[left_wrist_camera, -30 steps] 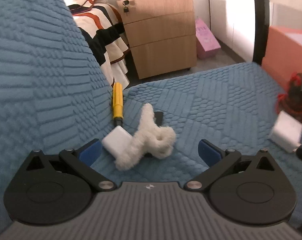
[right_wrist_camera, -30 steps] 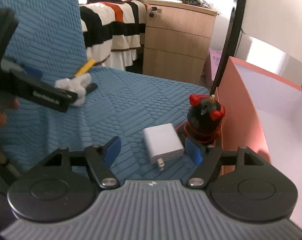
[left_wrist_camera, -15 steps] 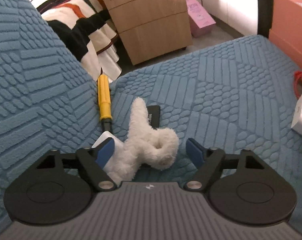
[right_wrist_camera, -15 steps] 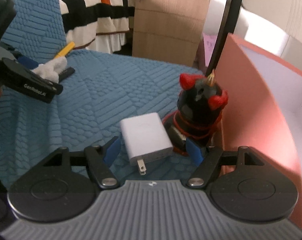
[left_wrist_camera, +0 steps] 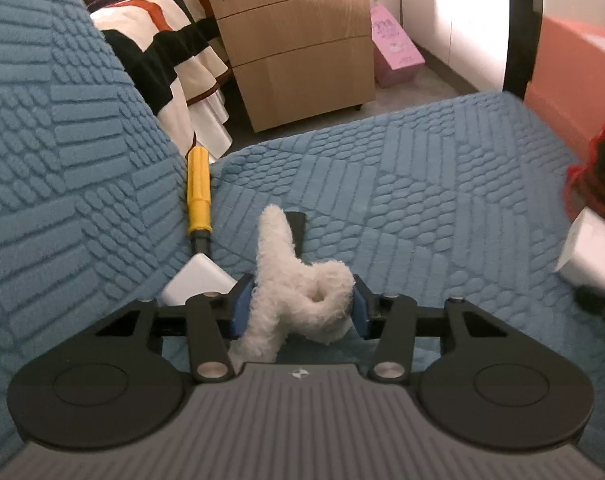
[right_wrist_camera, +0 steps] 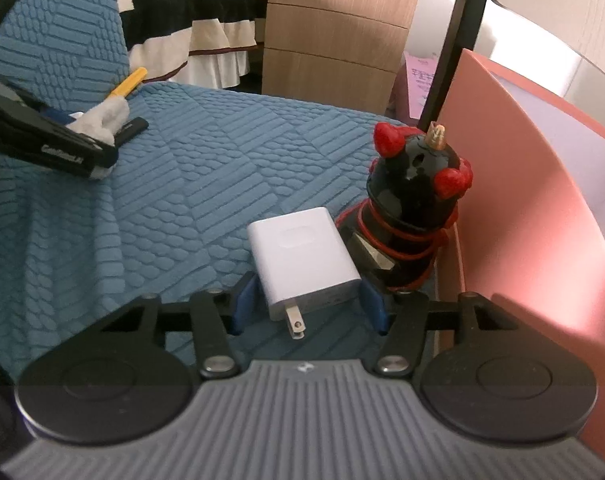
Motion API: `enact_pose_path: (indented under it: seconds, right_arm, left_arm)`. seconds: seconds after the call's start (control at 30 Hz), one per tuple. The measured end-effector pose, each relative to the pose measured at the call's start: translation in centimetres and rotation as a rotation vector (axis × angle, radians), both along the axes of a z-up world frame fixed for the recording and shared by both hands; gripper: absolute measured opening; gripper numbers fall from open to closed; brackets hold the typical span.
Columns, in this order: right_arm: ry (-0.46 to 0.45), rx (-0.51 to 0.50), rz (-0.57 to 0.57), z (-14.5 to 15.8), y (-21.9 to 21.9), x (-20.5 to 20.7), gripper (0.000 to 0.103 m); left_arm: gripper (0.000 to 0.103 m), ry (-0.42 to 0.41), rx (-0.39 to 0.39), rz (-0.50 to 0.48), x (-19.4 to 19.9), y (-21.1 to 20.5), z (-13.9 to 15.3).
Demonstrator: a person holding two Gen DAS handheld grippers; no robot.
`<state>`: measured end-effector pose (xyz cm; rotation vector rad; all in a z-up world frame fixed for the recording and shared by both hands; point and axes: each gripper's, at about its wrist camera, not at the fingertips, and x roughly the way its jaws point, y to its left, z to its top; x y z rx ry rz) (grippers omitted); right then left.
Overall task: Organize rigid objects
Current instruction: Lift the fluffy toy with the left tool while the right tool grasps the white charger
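Observation:
On the blue quilted sofa, my left gripper (left_wrist_camera: 298, 308) is shut on a white fluffy toy (left_wrist_camera: 298, 292); both blue pads press its sides. A white box (left_wrist_camera: 198, 280), a yellow-handled tool (left_wrist_camera: 198, 196) and a black stick (left_wrist_camera: 298, 228) lie beside and behind it. My right gripper (right_wrist_camera: 308, 306) has closed in around a white plug charger (right_wrist_camera: 302, 260), its pads at the charger's sides near the prongs. A black and red figurine (right_wrist_camera: 414, 196) stands just right of the charger. The left gripper also shows in the right wrist view (right_wrist_camera: 54, 140).
A pink box (right_wrist_camera: 542, 184) with a white inside stands at the sofa's right end, touching the figurine. The sofa back (left_wrist_camera: 42, 120) rises on the left. A wooden drawer cabinet (left_wrist_camera: 294, 40) and a striped bedspread (left_wrist_camera: 162, 52) lie beyond the sofa edge.
My left gripper moved forward and closed from wide open onto the fluffy toy. My right gripper moved forward over the charger and narrowed its jaws around it.

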<state>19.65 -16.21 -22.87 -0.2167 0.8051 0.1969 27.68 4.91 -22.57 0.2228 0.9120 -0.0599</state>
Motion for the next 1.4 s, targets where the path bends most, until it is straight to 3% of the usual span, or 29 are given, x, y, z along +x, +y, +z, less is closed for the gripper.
enact_pose_path:
  seconds: [0.2,0.4,0.73,0.97,1.1,1.4]
  right_arm:
    - [0.017,0.023,-0.014,0.5,0.2,-0.9,0.058]
    - [0.002,0.035,0.03,1.5,0.6,-2.6,0.057]
    - [0.087,0.084,0.065,1.9,0.1,-4.1,0.055]
    - [0.109,0.087,0.08,1.3,0.9,-2.7,0.064]
    - [0.118,0.111,0.058,0.7,1.1,-1.7,0.056]
    - [0.132,0.193,0.009,1.7,-0.7,-2.4,0.055]
  left_arm:
    - [0.055,0.001,-0.147,0.036,-2.8,0.0,1.1]
    - [0.055,0.055,-0.279,0.096,-5.7,-0.6,1.0]
    - [0.055,0.068,-0.314,0.1,-7.5,-1.5,1.1]
    - [0.055,0.084,-0.354,0.116,-6.8,-1.1,0.8]
    - [0.055,0.087,-0.369,0.12,-6.6,-1.1,0.7]
    - [0.055,0.069,-0.377,0.146,-8.5,-1.6,1.1]
